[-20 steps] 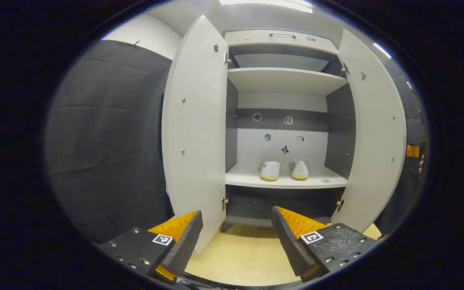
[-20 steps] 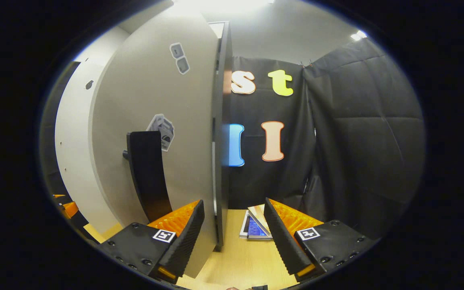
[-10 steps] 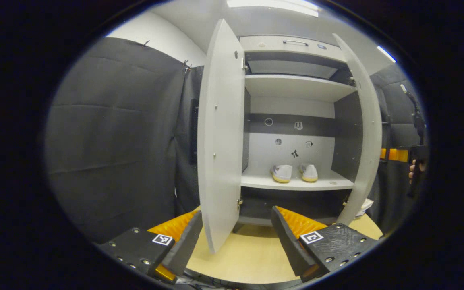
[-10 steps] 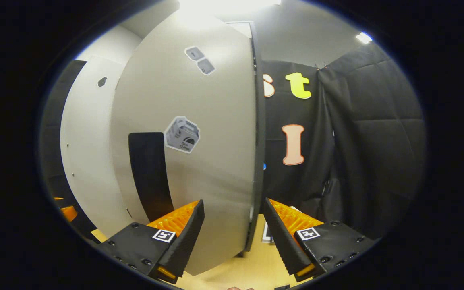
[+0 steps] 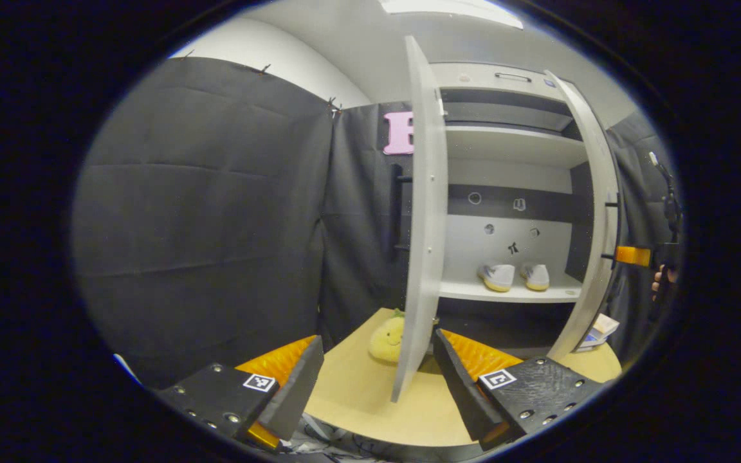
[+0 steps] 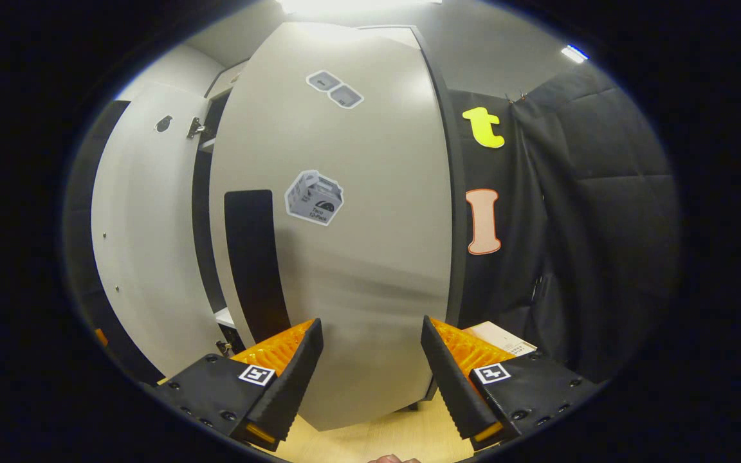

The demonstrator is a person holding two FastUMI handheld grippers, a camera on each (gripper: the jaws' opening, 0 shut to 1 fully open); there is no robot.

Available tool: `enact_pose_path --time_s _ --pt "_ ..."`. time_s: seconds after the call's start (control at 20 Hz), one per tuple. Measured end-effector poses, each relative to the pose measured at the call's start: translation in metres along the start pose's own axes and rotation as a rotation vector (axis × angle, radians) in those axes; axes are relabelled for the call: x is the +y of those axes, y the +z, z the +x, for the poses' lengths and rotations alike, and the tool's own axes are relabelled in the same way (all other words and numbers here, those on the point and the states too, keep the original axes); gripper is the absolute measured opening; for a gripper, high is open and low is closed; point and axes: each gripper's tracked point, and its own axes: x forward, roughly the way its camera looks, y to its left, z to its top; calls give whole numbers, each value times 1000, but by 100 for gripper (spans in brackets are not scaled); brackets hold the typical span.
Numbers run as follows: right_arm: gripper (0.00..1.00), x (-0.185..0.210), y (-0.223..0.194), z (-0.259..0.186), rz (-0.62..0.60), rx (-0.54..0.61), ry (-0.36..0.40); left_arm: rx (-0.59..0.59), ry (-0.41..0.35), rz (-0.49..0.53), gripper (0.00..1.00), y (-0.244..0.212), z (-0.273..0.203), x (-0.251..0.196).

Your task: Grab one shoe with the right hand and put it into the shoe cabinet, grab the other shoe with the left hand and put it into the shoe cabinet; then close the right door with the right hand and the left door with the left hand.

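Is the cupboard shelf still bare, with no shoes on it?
No. In the left gripper view two shoes sit side by side on the lower shelf inside the open cabinet.

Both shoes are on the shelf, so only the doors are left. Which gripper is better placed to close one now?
Right. The right gripper, jaws open, faces the outer face of the right door at close range. The left gripper has the left door edge-on ahead, with no face to push.
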Motion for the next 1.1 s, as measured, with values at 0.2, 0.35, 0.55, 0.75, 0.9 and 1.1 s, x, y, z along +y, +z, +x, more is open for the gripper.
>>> enact_pose_path --time_s 0.2,0.35,0.55,0.75,0.9,1.1 --pt "96 -7 -4 -9 8 -9 -41 -34 76 34 98 19 10 63" --pt "96 -11 -5 -19 21 -27 -75 -74 67 59 100 47 26 95" --pt "96 -15 0 -39 28 -63 -112 -107 -14 89 100 80 62 106" --pt "96 -22 -5 -69 23 -83 -162 -144 -170 13 100 104 105 84" --pt "96 -28 -16 -90 51 -71 -194 -177 -288 5 100 123 141 62" --pt "96 -40 -30 -117 99 -71 -254 -236 -415 -6 94 136 176 42"
